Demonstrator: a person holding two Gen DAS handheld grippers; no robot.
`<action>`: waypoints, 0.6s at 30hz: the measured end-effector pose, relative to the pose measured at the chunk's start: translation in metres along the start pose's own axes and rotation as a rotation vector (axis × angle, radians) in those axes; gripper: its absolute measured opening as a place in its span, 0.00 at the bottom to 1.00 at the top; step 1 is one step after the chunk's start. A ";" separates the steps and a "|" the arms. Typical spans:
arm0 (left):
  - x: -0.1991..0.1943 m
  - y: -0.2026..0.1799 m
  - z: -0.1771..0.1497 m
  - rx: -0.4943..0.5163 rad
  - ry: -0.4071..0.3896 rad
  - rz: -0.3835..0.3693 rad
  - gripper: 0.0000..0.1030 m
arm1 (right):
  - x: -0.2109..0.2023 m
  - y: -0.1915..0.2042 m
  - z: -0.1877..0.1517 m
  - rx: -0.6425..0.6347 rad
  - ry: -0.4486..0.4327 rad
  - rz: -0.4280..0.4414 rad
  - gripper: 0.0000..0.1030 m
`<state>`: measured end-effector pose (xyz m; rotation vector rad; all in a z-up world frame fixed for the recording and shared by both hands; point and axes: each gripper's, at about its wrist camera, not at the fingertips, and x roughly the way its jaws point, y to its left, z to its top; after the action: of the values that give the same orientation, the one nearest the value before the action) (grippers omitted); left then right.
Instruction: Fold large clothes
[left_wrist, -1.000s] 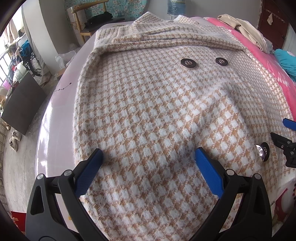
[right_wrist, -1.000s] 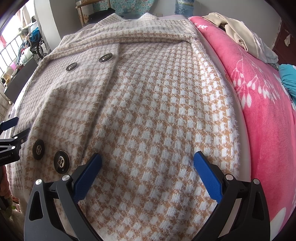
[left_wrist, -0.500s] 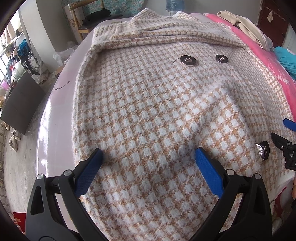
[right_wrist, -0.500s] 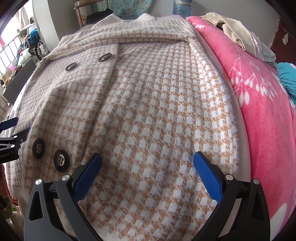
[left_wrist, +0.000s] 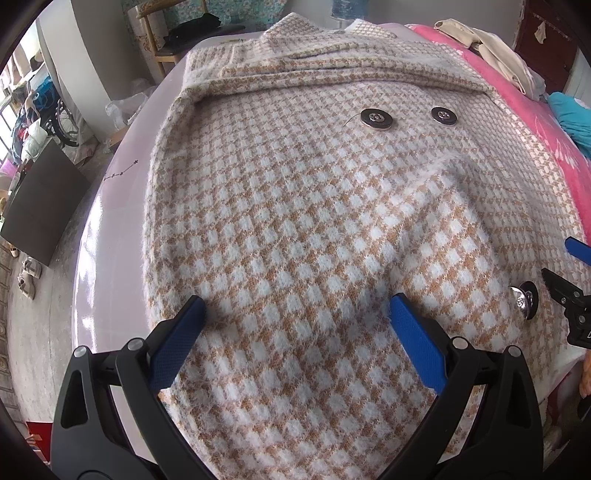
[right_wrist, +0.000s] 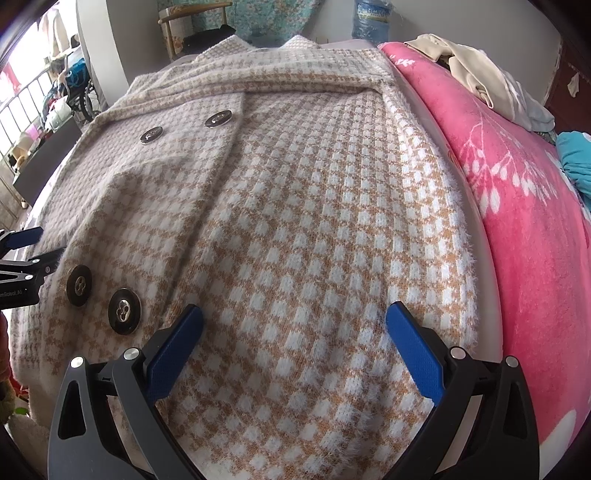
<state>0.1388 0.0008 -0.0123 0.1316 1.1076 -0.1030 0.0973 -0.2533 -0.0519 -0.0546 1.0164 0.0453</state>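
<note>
A large tan-and-white houndstooth coat (left_wrist: 295, 206) lies spread flat on a pale lilac surface (left_wrist: 110, 229), its collar at the far end and sleeves folded across the top. It fills the right wrist view too, coat (right_wrist: 314, 221), with big metal buttons (right_wrist: 124, 311). My left gripper (left_wrist: 295, 314) is open just above the coat's near left part, nothing between its blue pads. My right gripper (right_wrist: 293, 319) is open over the near right part, close to the hem. Each gripper's tip shows at the edge of the other's view.
A pink floral blanket (right_wrist: 524, 206) runs along the right side, with beige clothes (right_wrist: 476, 77) and a teal garment (right_wrist: 576, 158) on it. A wooden chair (left_wrist: 162, 40) stands beyond the far end. On the floor at left are a dark board (left_wrist: 37, 210) and shoes (left_wrist: 27, 277).
Both grippers have crept slightly forward and lower over the coat, staying open. The coat itself has not moved.
</note>
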 end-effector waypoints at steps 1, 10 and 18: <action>0.000 0.000 0.000 0.000 0.000 -0.001 0.94 | 0.000 -0.001 0.000 -0.003 0.003 0.003 0.94; -0.001 0.000 -0.002 0.001 -0.004 0.000 0.94 | -0.001 -0.002 0.002 -0.017 0.009 0.013 0.94; -0.001 0.000 -0.002 0.001 -0.005 -0.001 0.94 | 0.000 -0.004 0.002 -0.022 0.011 0.018 0.94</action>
<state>0.1364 0.0009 -0.0122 0.1317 1.1026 -0.1042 0.0990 -0.2567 -0.0505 -0.0659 1.0279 0.0727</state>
